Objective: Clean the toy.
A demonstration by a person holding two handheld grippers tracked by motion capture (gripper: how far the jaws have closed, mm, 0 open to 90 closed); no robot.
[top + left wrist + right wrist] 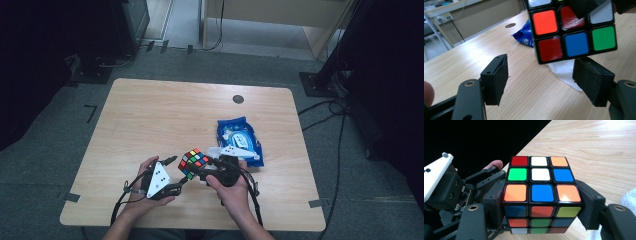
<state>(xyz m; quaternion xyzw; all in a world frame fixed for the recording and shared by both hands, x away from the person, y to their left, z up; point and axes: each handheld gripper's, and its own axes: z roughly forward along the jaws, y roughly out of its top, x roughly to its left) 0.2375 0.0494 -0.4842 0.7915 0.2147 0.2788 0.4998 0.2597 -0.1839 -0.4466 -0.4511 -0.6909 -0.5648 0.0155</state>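
A scrambled colour cube (195, 162) is held above the wooden table (165, 120) near its front edge. My right gripper (201, 169) is shut on it. In the right gripper view, both black pads press the sides of the cube (541, 195), which shows a face of red, white, orange, green and blue stickers. My left gripper (178, 172) sits just left of the cube with its jaws apart. In the left gripper view, the cube (574, 32) hangs above and beyond the gripper (540, 80), close over its right pad (594, 82), and nothing is between the pads.
A blue packet of wipes (239, 137) lies on the table right behind the cube, with a white tissue (564, 72) beside it. A round cable hole (238, 99) sits near the table's far edge. The left half of the table is bare wood.
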